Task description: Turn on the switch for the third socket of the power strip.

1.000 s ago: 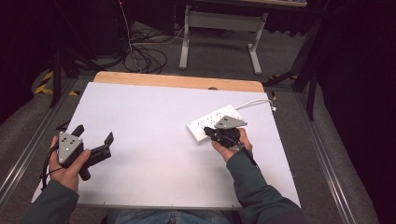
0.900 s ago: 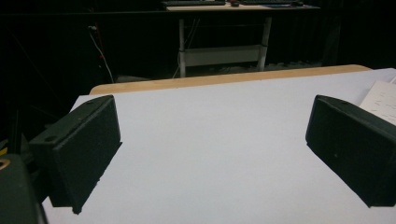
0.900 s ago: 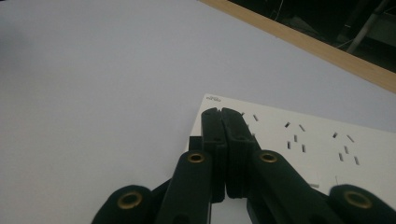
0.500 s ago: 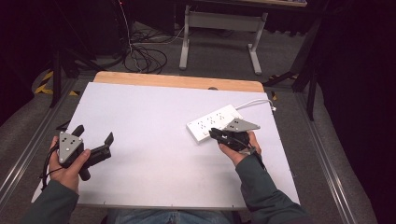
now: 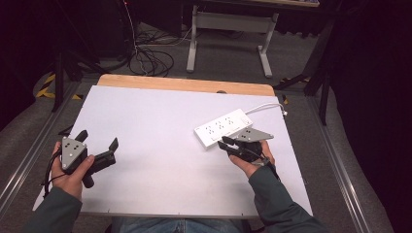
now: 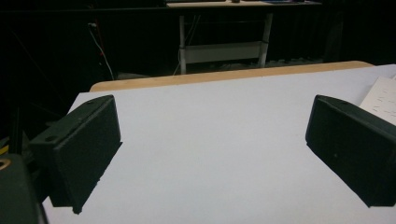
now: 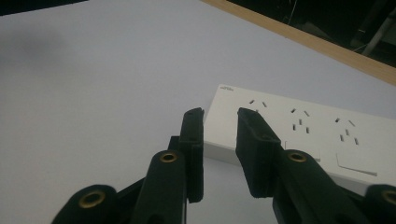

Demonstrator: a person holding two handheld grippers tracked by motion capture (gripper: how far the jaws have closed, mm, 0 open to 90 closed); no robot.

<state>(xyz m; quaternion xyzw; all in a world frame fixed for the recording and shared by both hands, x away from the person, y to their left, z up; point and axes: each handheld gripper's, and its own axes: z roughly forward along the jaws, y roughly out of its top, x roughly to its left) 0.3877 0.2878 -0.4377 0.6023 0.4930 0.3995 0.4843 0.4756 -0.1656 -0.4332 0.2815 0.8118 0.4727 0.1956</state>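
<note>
a person sits at the near edge of a white table (image 5: 160,145) with a wooden strip (image 5: 184,85) showing along its far side. the left hand (image 5: 73,170) rests near the left corner on the person's side, holding the left tongs (image 5: 97,145) low over the bare surface; their two black jaws stand wide apart, pointing toward the middle of the table, with nothing between them. seen from the left gripper view, the same wide gap opens onto plain white tabletop, and a corner of something white peeks in at the far right edge. over on the right side lies a white power strip (image 5: 223,127), flat on the table and set at a slant, its white cord (image 5: 267,107) running off toward the far right edge. the right hand (image 5: 252,158) holds the right tongs (image 5: 224,144) just on the near side of the strip, jaws pointing left along its near end. in the right gripper view the power strip (image 7: 303,130) lies right ahead with its rows of socket slots plain to see, and the right tongs (image 7: 219,116) have their jaws drawn close with a narrow gap left between them, gripping nothing, tips just at the strip's near corner. beyond the table, cables (image 5: 145,58) lie on the grey floor beside a metal stand (image 5: 228,34).
</note>
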